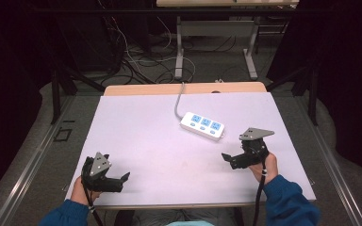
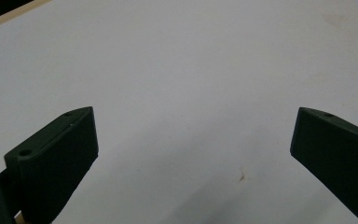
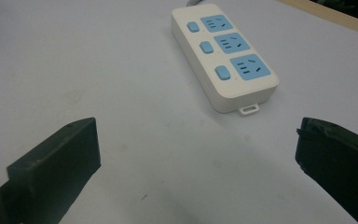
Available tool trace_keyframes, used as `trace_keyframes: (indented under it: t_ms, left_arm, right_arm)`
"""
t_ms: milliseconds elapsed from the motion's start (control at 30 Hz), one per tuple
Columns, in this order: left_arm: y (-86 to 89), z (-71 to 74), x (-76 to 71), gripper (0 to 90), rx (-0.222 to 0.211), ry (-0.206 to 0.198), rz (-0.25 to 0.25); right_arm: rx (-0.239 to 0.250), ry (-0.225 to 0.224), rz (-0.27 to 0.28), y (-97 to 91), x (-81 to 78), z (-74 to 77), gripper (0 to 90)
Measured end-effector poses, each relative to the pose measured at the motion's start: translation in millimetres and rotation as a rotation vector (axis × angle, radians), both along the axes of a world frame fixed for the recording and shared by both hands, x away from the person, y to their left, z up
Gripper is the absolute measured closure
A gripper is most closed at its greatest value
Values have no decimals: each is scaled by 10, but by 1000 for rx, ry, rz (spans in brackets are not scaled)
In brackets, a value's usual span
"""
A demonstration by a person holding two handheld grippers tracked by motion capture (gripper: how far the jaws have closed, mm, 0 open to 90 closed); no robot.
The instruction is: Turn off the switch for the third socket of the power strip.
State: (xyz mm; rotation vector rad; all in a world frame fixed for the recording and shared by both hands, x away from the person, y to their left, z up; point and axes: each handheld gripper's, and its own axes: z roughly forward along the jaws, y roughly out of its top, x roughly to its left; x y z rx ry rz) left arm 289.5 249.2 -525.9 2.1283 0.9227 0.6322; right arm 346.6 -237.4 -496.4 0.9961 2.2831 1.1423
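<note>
- The left gripper point(image 1: 104, 173) is hovering low over the near-left corner of the tabletop point(image 1: 141, 127), its fingers point(image 2: 56, 154) standing wide apart with nothing between them; it is probably waiting out of the way, since there is only bare white surface ahead of it.
- In the left gripper view a small brownish speck point(image 2: 241, 177) is sitting on the surface between the fingers (a stain, by the look of it, not an object).
- The power strip point(image 1: 202, 125) is lying flat a little right of centre, towards the far side, with its three blue sockets point(image 3: 233, 43) and three blue switches point(image 3: 206, 47) facing up, so they are reachable from above.
- Its grey cable point(image 1: 179, 101) is running off towards the far edge, which is keeping the near side free for an approach.
- The right gripper point(image 1: 238, 159) is hovering just to the near right of the strip, apart from it, fingers point(image 3: 56, 158) spread wide and empty; they are aiming at the strip's near end, where a small mounting tab point(image 3: 248, 109) is sticking out, so this hand is likely the one about to act on it.
</note>
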Motion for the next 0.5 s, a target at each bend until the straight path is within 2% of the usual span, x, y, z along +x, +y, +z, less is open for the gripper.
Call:
trace_keyframes:
  t_ms: [500]
  left_arm:
    - [13, 4, -2, 8, 2, 0, 3]
  right_arm:
    - [-24, 25, -11, -81, -159, -114, 0]
